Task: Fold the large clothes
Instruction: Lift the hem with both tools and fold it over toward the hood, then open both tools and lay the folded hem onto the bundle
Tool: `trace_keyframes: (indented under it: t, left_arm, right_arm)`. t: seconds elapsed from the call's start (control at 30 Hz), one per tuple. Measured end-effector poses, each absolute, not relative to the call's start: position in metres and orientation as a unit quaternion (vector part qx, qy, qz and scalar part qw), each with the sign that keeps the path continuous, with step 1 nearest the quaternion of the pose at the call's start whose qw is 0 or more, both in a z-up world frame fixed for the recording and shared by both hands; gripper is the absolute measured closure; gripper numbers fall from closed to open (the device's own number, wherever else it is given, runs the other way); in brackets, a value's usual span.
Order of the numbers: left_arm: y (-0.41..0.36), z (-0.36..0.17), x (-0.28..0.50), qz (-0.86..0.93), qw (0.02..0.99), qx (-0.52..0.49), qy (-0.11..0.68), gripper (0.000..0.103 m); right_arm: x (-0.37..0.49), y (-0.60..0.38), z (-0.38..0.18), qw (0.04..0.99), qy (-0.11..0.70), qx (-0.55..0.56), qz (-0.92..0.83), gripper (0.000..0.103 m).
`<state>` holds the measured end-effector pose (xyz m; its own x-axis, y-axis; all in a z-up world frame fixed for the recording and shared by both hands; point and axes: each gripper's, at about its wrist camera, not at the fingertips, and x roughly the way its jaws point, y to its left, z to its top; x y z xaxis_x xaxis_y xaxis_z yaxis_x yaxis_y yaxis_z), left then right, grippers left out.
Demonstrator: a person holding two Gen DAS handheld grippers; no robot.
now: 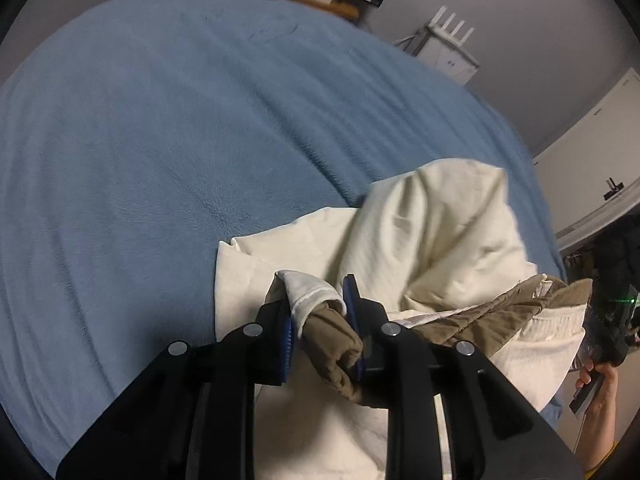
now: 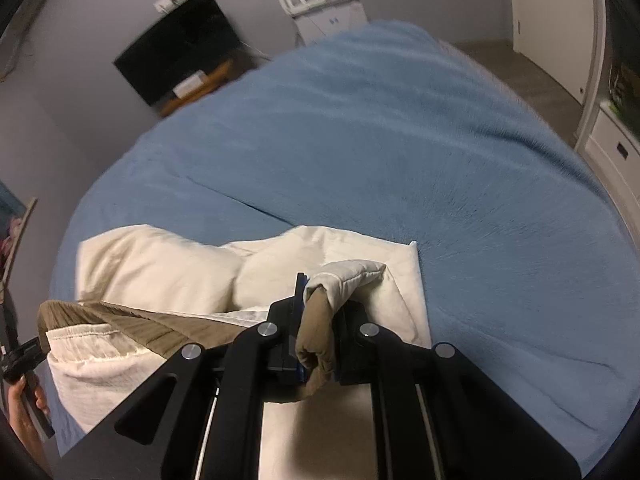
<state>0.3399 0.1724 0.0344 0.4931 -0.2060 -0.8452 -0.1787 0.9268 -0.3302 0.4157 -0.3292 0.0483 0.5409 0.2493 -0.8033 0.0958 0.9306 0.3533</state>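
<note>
2 claws each pinch a corner of the same cream garment, and that is why it hangs like a slack bridge between them rather than lying flat. The left claw has a bunched edge between its blue pads, cream cloth on top with the brown lining bulging out below; the jaws stand narrow, closed on that wad. The right claw is clamped tight on its own corner, the same cream over brown squeezed nearly flat between its jaws.

Both point steeply down at the blue bed, near its front edge. Most of the garment is heaped on the bed just ahead of the claws, with the ribbed brown lining turned outward along the span between the 2 grips. From the left claw, the person's right hand shows at the far end of that span; from the right claw, the left hand shows likewise.

Holding 2 matching corners keeps one edge taut and straight, which I judge is meant for carrying that edge across the bed so the cloth lays over itself in 1 clean fold. The fold looks early: the body is still lumpy, no crisp crease is visible, and the far part of the bed beyond the heap lies bare to receive it.
</note>
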Motion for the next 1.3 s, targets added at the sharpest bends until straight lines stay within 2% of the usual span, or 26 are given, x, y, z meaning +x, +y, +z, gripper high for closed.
trace_keyframes:
  t: [0.27,0.3,0.33,0.37,0.4,0.43,0.47,0.5,0.53,0.6,0.7,0.8,1.03,1.23,1.3]
  left_arm:
    - [0.179,0.001,0.358,-0.009,0.821,-0.212,0.531,0.076]
    - [0.181,0.001,0.356,-0.012,0.819,-0.22,0.53,0.074]
    - [0.184,0.002,0.353,-0.022,0.816,-0.239,0.526,0.062]
    - [0.185,0.003,0.354,-0.034,0.814,-0.254,0.521,0.045]
    - [0.185,0.007,0.353,-0.04,0.816,-0.267,0.512,0.042]
    - [0.187,0.013,0.347,-0.043,0.818,-0.278,0.502,0.033]
    - [0.188,0.018,0.342,-0.046,0.82,-0.284,0.494,0.018]
    - [0.188,0.025,0.335,-0.05,0.826,-0.29,0.482,0.015]
    - [0.188,0.033,0.327,-0.062,0.83,-0.298,0.467,0.015]
    - [0.185,0.045,0.31,-0.091,0.833,-0.308,0.451,0.015]
    - [0.168,0.06,0.273,-0.087,0.859,-0.252,0.437,0.014]
    - [0.133,0.061,0.222,-0.086,0.886,-0.166,0.425,0.01]
    - [0.063,0.002,0.135,-0.072,0.896,-0.033,0.436,0.01]
    - [0.032,-0.023,0.137,-0.064,0.899,0.001,0.434,0.01]
    - [0.029,-0.024,0.149,-0.054,0.9,0.007,0.432,0.007]
  right_arm:
    - [0.435,-0.32,0.012,0.845,0.505,0.174,0.037,0.096]
    - [0.434,-0.321,0.012,0.842,0.506,0.18,0.043,0.093]
    - [0.437,-0.323,0.012,0.841,0.506,0.185,0.046,0.092]
    - [0.437,-0.325,0.014,0.84,0.506,0.189,0.052,0.091]
    - [0.434,-0.327,0.016,0.838,0.506,0.196,0.061,0.088]
    - [0.432,-0.33,0.018,0.836,0.505,0.202,0.068,0.082]
    - [0.426,-0.332,0.022,0.835,0.501,0.213,0.08,0.077]
    - [0.422,-0.333,0.026,0.835,0.496,0.22,0.089,0.061]
    - [0.412,-0.335,0.033,0.839,0.483,0.228,0.102,0.047]
    - [0.395,-0.339,0.048,0.855,0.457,0.22,0.108,0.035]
    - [0.353,-0.332,0.062,0.875,0.436,0.18,0.111,0.031]
    - [0.308,-0.312,0.06,0.884,0.434,0.132,0.111,0.025]
    - [0.22,-0.254,0.028,0.892,0.427,0.062,0.131,0.025]
    - [0.2,-0.216,0.014,0.903,0.407,-0.006,0.138,0.025]
    - [0.211,-0.208,0.013,0.905,0.404,-0.005,0.137,0.02]
